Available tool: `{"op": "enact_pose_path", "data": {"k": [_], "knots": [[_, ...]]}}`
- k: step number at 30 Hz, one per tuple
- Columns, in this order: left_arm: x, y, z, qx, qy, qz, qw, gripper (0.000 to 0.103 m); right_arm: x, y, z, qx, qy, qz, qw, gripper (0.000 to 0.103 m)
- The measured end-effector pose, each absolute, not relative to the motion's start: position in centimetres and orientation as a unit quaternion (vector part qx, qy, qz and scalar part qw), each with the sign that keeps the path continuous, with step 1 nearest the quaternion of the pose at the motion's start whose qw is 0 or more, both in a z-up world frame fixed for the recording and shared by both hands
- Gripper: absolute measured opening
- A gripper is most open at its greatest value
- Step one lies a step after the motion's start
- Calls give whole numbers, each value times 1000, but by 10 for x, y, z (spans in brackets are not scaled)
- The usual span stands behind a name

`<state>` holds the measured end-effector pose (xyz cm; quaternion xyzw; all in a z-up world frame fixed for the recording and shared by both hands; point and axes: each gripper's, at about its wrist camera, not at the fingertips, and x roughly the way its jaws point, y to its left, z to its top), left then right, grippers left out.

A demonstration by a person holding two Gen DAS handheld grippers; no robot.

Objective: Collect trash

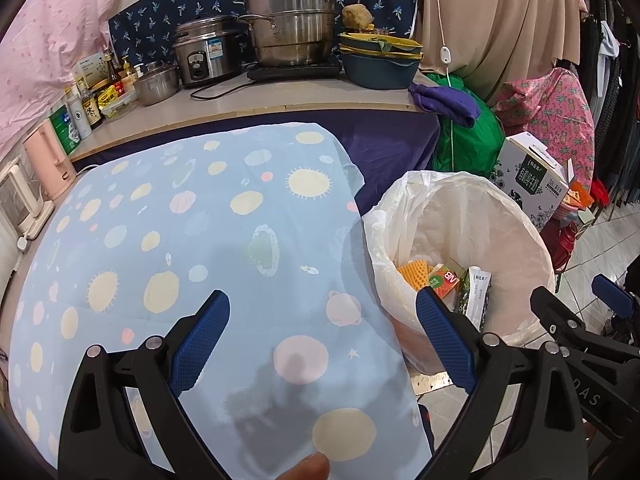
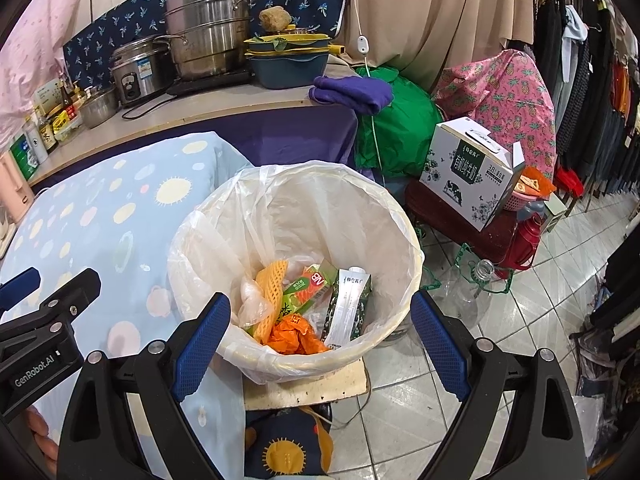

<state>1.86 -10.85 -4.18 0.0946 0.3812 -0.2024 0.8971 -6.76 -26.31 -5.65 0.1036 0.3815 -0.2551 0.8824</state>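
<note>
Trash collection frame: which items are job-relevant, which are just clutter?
Job:
bin with liner
trash in the bin: orange wrapper, juice carton, milk carton, foam net
left gripper, open
right gripper, open

Clutter:
steamer pot
rice cooker
milk box
purple cloth

Bin on the floor to the right of my cloth-covered table.

The round plastic-lined waste bin (image 2: 296,216) stands just beside the light blue spotted tablecloth (image 1: 192,240); inside it lie an orange foam net (image 2: 270,292), a green drink carton (image 2: 310,286) and a crumpled orange wrapper (image 2: 298,334). Behind both runs the beige countertop (image 1: 240,108) bearing a stacked steel steamer pot (image 1: 290,20).
</note>
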Motion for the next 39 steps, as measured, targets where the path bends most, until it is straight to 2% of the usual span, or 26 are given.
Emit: {"op": "enact_pose_path", "data": {"k": [39], "knots": [[14, -110, -47, 108, 387, -195, 895, 90, -70, -258, -64, 103, 388, -254, 880, 87]]}}
